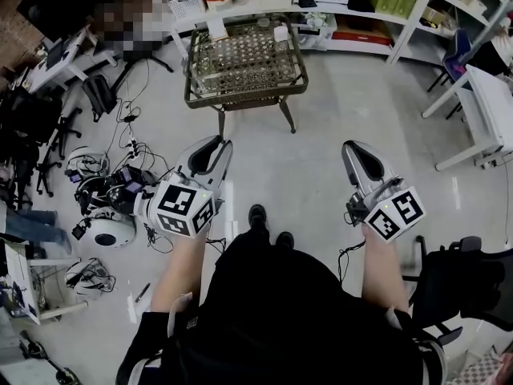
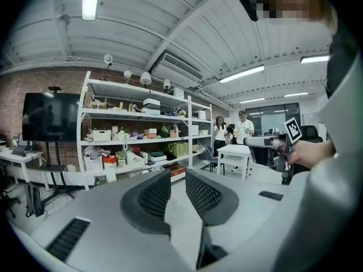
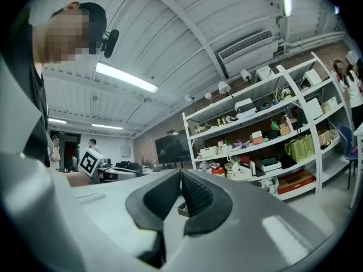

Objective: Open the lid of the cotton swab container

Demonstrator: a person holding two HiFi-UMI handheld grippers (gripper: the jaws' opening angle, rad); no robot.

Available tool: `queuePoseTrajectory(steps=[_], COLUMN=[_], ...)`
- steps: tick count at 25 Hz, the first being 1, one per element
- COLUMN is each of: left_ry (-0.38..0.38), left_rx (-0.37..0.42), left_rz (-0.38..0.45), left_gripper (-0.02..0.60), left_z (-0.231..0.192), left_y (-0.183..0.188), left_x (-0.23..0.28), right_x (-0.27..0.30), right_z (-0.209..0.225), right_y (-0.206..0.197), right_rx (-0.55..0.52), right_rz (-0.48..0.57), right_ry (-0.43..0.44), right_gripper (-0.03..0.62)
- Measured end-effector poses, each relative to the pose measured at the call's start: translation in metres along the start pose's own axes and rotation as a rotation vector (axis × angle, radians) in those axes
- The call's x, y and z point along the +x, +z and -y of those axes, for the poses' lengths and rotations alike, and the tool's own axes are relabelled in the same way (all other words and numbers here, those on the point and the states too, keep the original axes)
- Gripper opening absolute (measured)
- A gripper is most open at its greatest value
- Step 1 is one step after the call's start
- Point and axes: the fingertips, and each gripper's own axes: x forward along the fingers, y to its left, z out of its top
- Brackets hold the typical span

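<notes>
- A person stands on a pale floor [image 1: 321, 159] with a tool in each hand. A wicker worktop [image 1: 244, 100] with a glass top is at 12 o'clock in the head view.
- The cotton swab container cannot be picked out in any view, so its long axis, heading and look cannot be told.
- A white card [image 1: 216, 29] and a small white item [image 1: 280, 33] stand near the worktop's far edge. Both are too small to identify.
- The left tool [image 1: 217, 143], at 10 o'clock from the person's shoes [image 1: 257, 215], points toward the worktop and is well apart from it.
- Its dark meshed pads [image 2: 150, 200] are slightly spread, with only floor showing between them.
- The right tool [image 1: 350, 146], at 2 o'clock from the shoes, also points forward.
- Its pads [image 3: 195, 194] are pressed together at the tips and pinch nothing.
- White shelving [image 1: 361, 13] runs along the wall from 12 to 2 o'clock.
- In the left gripper view the shelves carry a white basket [image 2: 101, 135], a red-topped tub [image 2: 109, 161] and green bags [image 2: 178, 149]. Their contents cannot be made out.
- Cables and devices [image 1: 108, 215] lie on the floor at 9 o'clock.
</notes>
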Motion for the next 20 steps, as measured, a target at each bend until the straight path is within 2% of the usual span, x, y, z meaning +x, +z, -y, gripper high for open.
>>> queuePoseTrajectory(steps=[6,20], left_ry=[-0.001,-0.045], left_rx=[-0.001,-0.042], left_rz=[0.010,0.018], left_gripper=[0.083,0.083], left_z=[-0.013,-0.105], left_y=[0.003,0.004], left_x=[0.015,0.088], right_x=[0.015,0.116], right_z=[0.012,0.051], right_y=[-0.002,-0.008], right_rx=[0.019,0.035], right_rz=[0.000,-0.045], right_ry=[0.000,-0.038], right_gripper=[0.017,0.017])
